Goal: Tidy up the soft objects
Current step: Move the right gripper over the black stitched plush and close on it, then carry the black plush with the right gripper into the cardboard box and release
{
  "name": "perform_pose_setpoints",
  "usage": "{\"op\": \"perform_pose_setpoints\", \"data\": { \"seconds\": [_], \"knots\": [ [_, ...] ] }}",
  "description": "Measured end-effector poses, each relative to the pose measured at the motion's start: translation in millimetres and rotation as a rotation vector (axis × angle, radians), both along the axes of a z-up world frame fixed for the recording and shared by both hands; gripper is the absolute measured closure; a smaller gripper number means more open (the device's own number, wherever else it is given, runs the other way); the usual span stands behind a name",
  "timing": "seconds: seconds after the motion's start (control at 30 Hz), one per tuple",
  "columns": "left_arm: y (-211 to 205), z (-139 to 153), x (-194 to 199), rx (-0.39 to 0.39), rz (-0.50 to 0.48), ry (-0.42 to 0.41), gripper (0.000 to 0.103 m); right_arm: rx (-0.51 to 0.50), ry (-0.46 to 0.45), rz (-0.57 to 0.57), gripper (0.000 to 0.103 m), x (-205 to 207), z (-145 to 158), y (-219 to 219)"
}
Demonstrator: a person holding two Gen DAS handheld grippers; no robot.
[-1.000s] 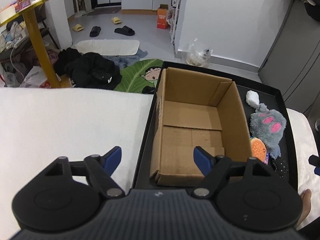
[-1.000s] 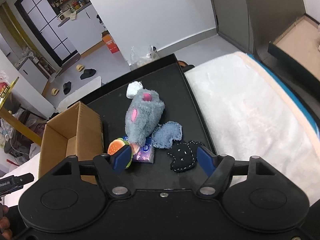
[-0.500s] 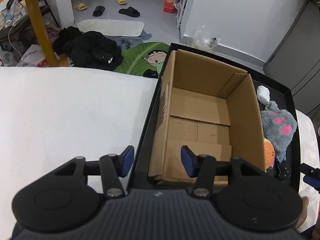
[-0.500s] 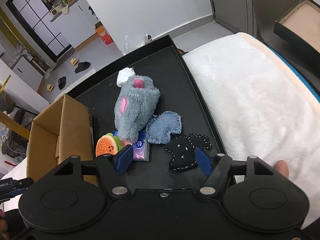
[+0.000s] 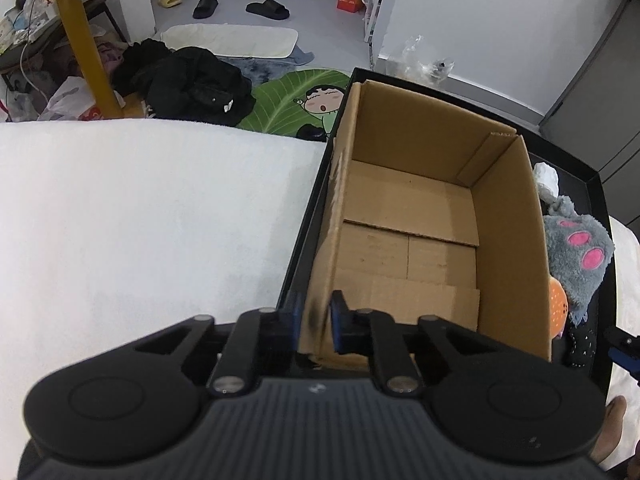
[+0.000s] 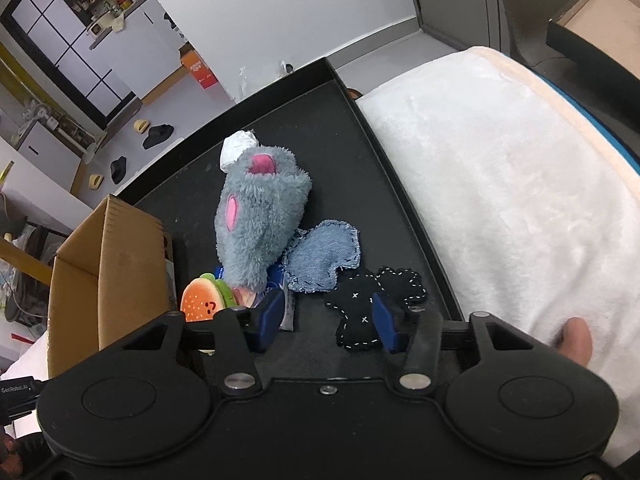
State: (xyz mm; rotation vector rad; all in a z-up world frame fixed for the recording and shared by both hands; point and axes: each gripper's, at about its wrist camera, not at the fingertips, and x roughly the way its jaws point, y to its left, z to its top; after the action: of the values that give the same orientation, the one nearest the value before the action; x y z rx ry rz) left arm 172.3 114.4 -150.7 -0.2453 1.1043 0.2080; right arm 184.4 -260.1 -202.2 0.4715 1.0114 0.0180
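White plush cover (image 5: 152, 216) spreads over the surface on both sides of a black tray (image 6: 320, 120), which carries everything for this task. Floor clutter beyond: slippers, dark clothes, a cartoon mat.

Progress: judged as barely started. Cardboard box (image 5: 420, 216) stands open in the left part of the tray and its floor is bare; nothing sorted into it yet. All soft objects lie in the tray to the right of the box: grey plush toy (image 6: 260, 220) with pink patches, denim patch (image 6: 324, 256) touching its lower edge, black stitched felt piece (image 6: 376, 300) just beside the denim, burger plush (image 6: 204, 298) against the box wall, a small packet partly hidden under the grey toy, and a white crumpled bit (image 6: 236, 148) at the toy's far end. All of these are left to move.

Left hand-held gripper (image 5: 316, 320): jaws have just been closing and are now clamped on the near-left wall of the box, cardboard pinched between the blue pads. Likely bracing the box.

Right hand-held gripper (image 6: 326, 316): jaws have just been closing, partway apart now, with the black felt piece between them. Right pad overlaps the felt; left pad stands clear of it. No grip yet.

A fingertip (image 6: 576, 340) shows on the cover beside this gripper.
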Motion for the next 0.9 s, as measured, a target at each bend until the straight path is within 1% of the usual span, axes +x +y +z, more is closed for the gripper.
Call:
{"op": "perform_pose_setpoints", "data": {
  "seconds": [0.1, 0.2, 0.33, 0.4, 0.53, 0.6, 0.63, 0.67, 0.7, 0.73, 0.77, 0.9],
  "knots": [
    [-0.7, 1.0, -0.5, 0.002, 0.006, -0.005, 0.093, -0.01, 0.003, 0.001, 0.057, 4.7, -4.5, 3.6],
    [-0.3, 2.2, -0.9, 0.005, 0.019, -0.014, 0.093, -0.041, 0.029, -0.012, 0.057, 8.4, -10.0, 5.7],
    [-1.9, 3.4, -0.5, 0.006, 0.013, -0.018, 0.093, -0.091, 0.065, -0.006, 0.054, 9.9, -14.2, 8.6],
    [-2.3, 3.3, -1.5, 0.008, 0.012, -0.017, 0.093, -0.109, 0.085, 0.007, 0.054, 12.2, -19.2, 12.7],
    [-2.5, 3.4, 0.4, 0.019, 0.005, -0.008, 0.093, -0.176, 0.136, 0.001, 0.053, 19.3, -35.5, 20.5],
    [-4.5, 3.0, 1.6, 0.034, -0.007, 0.001, 0.093, -0.206, 0.144, 0.014, 0.053, 21.8, -42.1, 26.1],
    [-5.9, 2.7, 2.3, 0.04, -0.01, 0.004, 0.093, -0.23, 0.136, 0.021, 0.058, 21.5, -42.3, 29.8],
    [-7.0, 2.5, 2.5, 0.045, -0.015, 0.007, 0.093, -0.254, 0.124, 0.032, 0.067, 20.7, -41.3, 32.4],
    [-7.2, 2.7, 2.2, 0.045, -0.017, 0.008, 0.093, -0.257, 0.118, 0.039, 0.07, 19.4, -40.8, 32.7],
    [-7.0, 3.2, 1.6, 0.043, -0.016, 0.007, 0.093, -0.241, 0.112, 0.036, 0.075, 17.8, -39.5, 30.4],
    [-7.0, 3.6, 0.9, 0.04, -0.017, 0.005, 0.093, -0.227, 0.104, 0.03, 0.077, 15.8, -37.9, 27.7],
    [-10.7, 7.1, -1.4, 0.055, -0.027, -0.001, 0.093, -0.204, 0.066, 0.025, 0.08, 7.7, -26.7, 20.7]
  ]
}}
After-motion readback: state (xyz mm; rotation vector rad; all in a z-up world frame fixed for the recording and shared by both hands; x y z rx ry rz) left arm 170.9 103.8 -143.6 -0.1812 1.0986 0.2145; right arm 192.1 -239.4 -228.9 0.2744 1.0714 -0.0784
